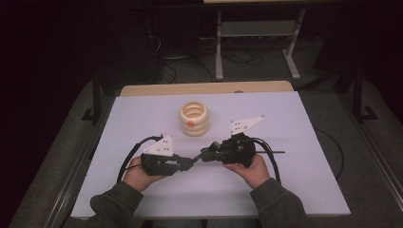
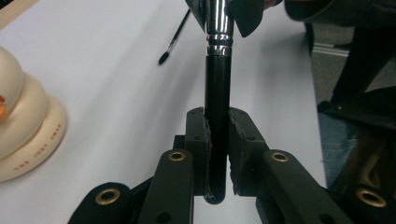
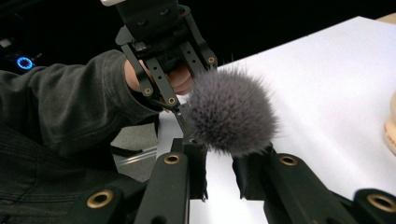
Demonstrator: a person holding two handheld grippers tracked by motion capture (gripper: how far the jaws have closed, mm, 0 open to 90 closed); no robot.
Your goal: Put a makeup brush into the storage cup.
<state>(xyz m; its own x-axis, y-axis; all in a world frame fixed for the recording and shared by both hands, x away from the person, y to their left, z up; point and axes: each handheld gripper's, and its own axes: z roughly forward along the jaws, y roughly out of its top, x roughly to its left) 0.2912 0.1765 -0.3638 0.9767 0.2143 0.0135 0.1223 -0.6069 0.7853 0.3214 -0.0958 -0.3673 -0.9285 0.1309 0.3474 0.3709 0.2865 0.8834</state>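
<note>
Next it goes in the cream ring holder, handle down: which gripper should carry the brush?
Right gripper, likely: its jaws clamp the brush's ferrule below the bristles, so the handle end frees once the left gripper releases it.

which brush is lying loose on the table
The thin brush, lying flat beyond the grippers. The big fluffy brush is held off the table in the left gripper.

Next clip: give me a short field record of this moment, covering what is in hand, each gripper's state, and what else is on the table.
item in hand: makeup brush, black handle, silver ferrule, fluffy grey head
left gripper: shut on the brush handle, near its end
right gripper: jaws on either side of the brush's ferrule, just behind the head; grip cannot be confirmed
position: both grippers meet tip to tip above the white table
other items: cream ringed holder beyond the grippers; thin small brush lying on the table
</note>
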